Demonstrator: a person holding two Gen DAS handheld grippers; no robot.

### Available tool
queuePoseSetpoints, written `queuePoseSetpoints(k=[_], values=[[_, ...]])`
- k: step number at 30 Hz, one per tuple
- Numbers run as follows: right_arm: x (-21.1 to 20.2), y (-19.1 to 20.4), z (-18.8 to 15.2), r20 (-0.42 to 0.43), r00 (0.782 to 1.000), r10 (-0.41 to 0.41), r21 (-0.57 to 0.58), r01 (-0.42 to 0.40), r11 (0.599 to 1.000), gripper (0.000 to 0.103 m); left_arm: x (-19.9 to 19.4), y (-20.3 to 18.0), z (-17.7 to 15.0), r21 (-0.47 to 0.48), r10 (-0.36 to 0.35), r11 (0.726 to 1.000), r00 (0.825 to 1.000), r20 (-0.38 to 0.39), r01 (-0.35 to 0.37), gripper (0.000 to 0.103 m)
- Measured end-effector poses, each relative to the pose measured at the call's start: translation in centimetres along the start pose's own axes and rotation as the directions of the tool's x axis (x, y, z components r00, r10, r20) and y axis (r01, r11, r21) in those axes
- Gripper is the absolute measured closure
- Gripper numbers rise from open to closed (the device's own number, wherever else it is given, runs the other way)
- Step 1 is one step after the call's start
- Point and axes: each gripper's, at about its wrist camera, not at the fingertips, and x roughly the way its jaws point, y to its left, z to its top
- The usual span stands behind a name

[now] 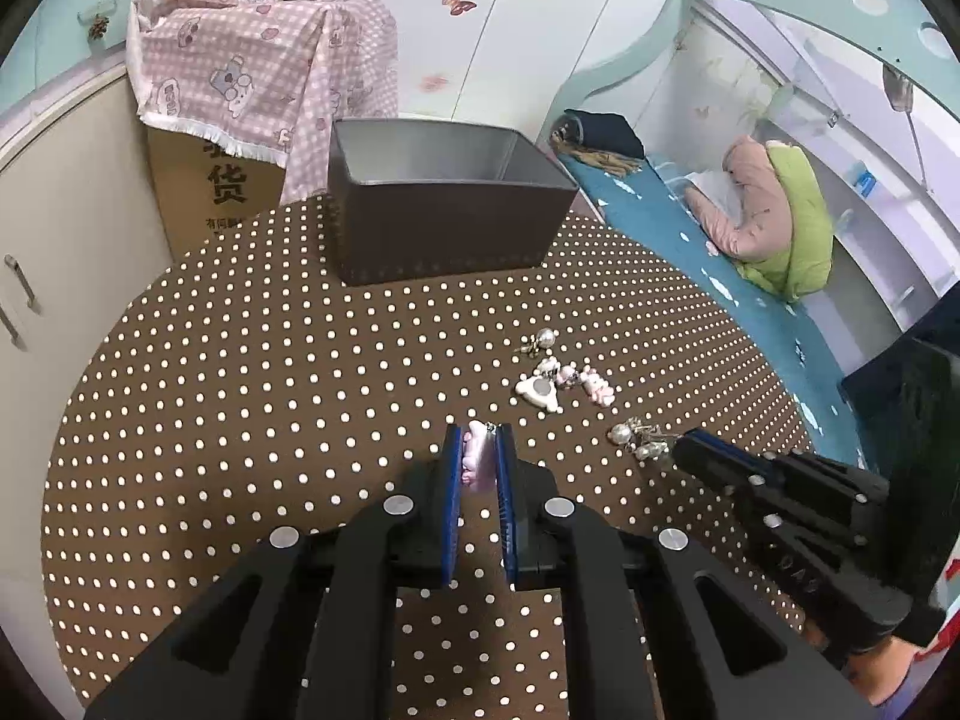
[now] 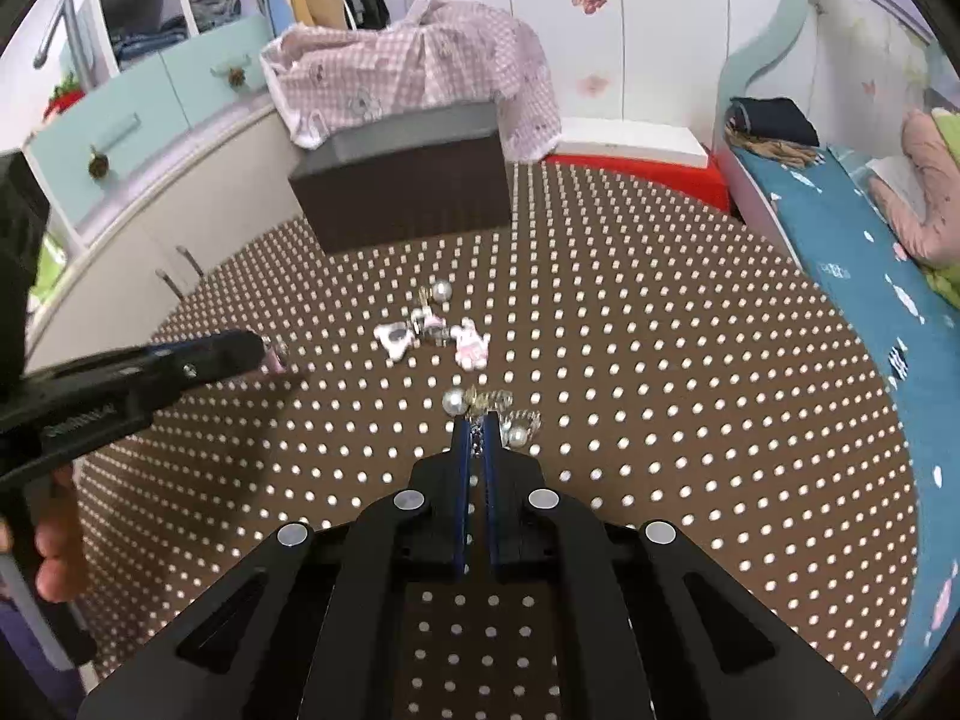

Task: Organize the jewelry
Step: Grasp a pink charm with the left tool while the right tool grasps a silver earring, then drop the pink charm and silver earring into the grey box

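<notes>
Handling judged easy but fiddly: pink charm (image 1: 475, 457) tiny, light, stiff, likely slippery; best taken across body, as now. Charm pinched in L gripper (image 1: 478, 450), jaws narrow, held low over dotted table (image 1: 240, 390). Pearl earring (image 2: 486, 414) clamped by its metal part in R gripper (image 2: 476, 429), jaws nearly shut; pearls dangle, prob. fragile. Both tongs angled fwd, low, toward box (image 1: 444, 204) at far edge. Other pieces (image 1: 555, 387) lie loose btw grippers and box.

A round table (image 1: 240, 396) covered in brown cloth with white dots is seen bearing a dark rectangular open box (image 1: 444, 210) at its far side, a loose cluster of pink-and-white charms (image 1: 561, 387) near the middle, and pearl earrings (image 2: 489, 414) closer in.
</notes>
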Motion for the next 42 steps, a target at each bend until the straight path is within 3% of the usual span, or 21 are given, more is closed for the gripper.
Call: queuePoseSetpoints(k=[8,18,24,28,34,42], values=[[-3.6,-0.2,2.7,0.082,0.996,0.028,-0.006,-0.028,1.0,0.098,-1.6,-0.6,2.1,0.028,-0.059,0.998,0.998,0.028,0.059,0.094],[-7.2,0.2,8.5,0.192,0.98,0.057,-0.044,-0.049,0.998,0.098,-3.5,-2.1,7.2,0.096,-0.16,0.983,0.986,0.053,0.154,0.094],[-6.5,1.1,13.5,0.213,0.974,0.081,-0.062,-0.07,0.996,0.098,-3.2,-1.6,12.1,0.099,-0.165,0.982,0.985,0.054,0.159,0.094],[-4.9,1.6,16.6,0.213,0.972,0.102,-0.051,-0.093,0.994,0.098,-1.0,0.0,15.4,0.028,-0.194,0.981,0.981,-0.01,0.194,0.094],[-0.4,2.7,19.6,0.18,0.979,0.098,-0.044,-0.092,0.995,0.098,3.8,2.6,17.3,-0.033,-0.065,0.998,0.994,-0.091,0.062,0.094],[5.8,3.4,19.0,0.076,0.994,0.075,-0.037,-0.072,0.997,0.098,7.2,4.1,16.1,-0.048,-0.012,0.999,0.989,-0.15,0.005,0.093]])
